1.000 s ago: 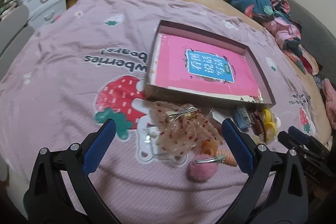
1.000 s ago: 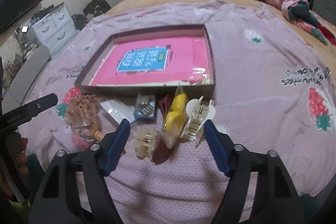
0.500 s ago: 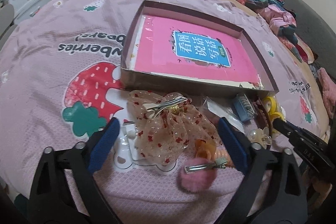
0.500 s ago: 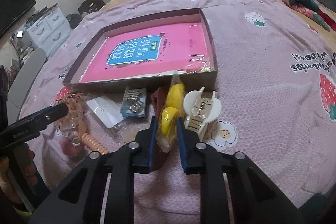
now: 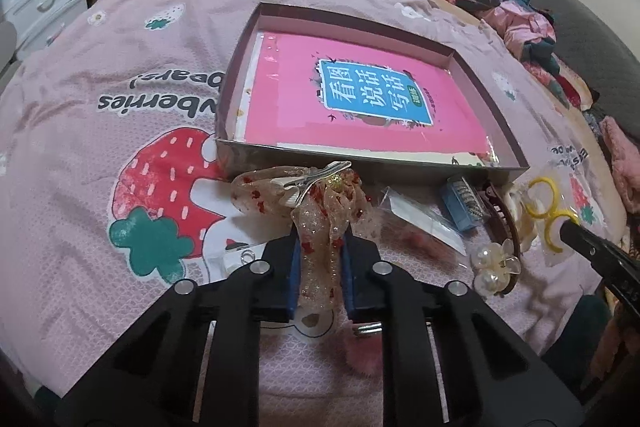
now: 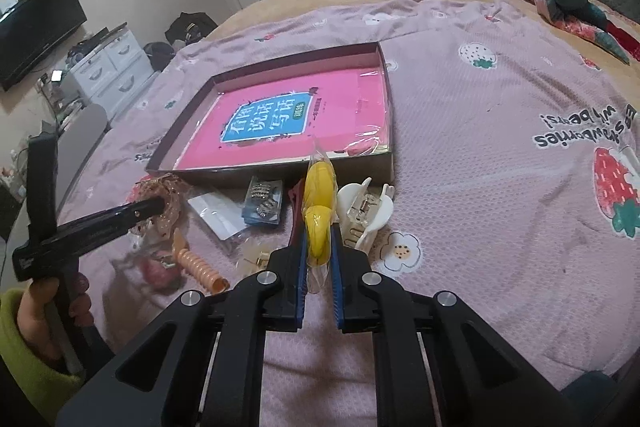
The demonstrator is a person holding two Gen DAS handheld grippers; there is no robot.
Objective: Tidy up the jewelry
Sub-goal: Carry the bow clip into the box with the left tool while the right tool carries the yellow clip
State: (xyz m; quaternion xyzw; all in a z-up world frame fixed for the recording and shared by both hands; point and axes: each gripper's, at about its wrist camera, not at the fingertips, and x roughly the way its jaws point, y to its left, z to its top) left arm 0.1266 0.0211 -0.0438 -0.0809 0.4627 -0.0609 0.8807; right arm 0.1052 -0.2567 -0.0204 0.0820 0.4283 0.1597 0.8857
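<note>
The fluffy pink pom-pom hair clip (image 5: 362, 355) is mostly hidden beneath the left hand-held gripper (image 5: 320, 267). The small items on the blue card (image 6: 262, 203) cannot be made out.

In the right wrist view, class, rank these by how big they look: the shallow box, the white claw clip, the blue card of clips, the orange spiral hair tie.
1. Shallow box
2. White claw clip
3. Blue card of clips and orange spiral hair tie: too alike to rank.
</note>
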